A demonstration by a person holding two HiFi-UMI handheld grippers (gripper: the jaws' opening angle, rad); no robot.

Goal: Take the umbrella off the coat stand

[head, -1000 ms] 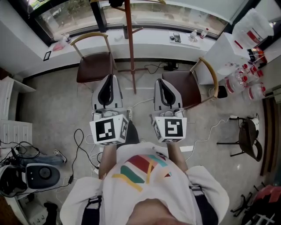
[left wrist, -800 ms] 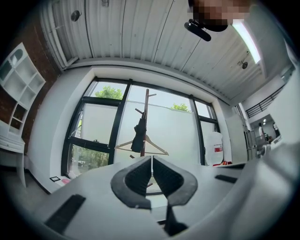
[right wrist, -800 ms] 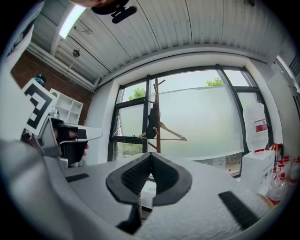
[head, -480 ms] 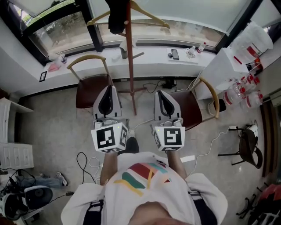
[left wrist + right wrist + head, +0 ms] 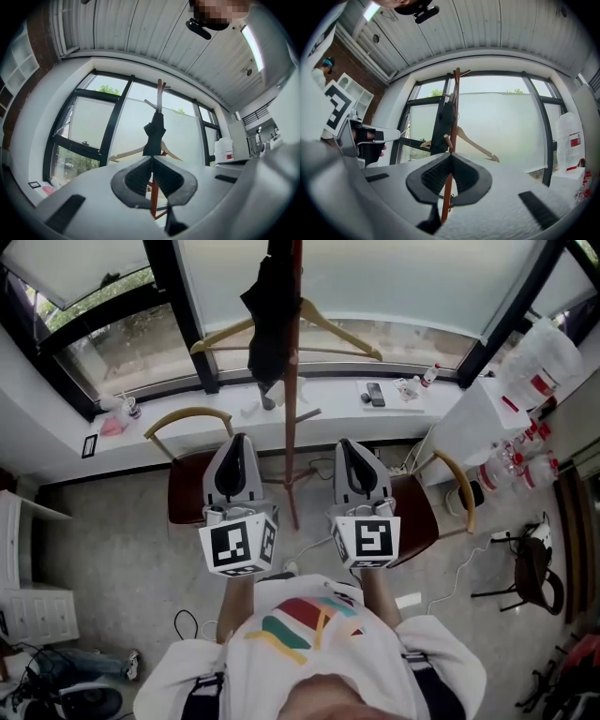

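Observation:
A folded black umbrella [image 5: 271, 320] hangs from the top of the reddish-brown coat stand [image 5: 293, 418] in front of the window. A wooden hanger [image 5: 333, 327] hangs on the same stand. My left gripper [image 5: 236, 440] and right gripper [image 5: 352, 444] are held side by side short of the stand, one on either side of its pole. Both are shut and empty. In the left gripper view the umbrella [image 5: 154, 133] hangs just above the closed jaw tips [image 5: 152, 159]. In the right gripper view the umbrella [image 5: 442, 124] and the pole [image 5: 455, 105] rise above the closed tips [image 5: 451, 154].
Two brown-seated chairs [image 5: 186, 495] [image 5: 418, 510] with curved wooden backs stand beside the stand's base. The white windowsill [image 5: 328, 399] holds a phone and small bottles. At the right, a white table [image 5: 487, 399] carries bottles. Cables lie on the floor.
Both grippers have moved forward together towards the coat stand and window. The umbrella and hanger, cut off at the top edge before, are now in full view.

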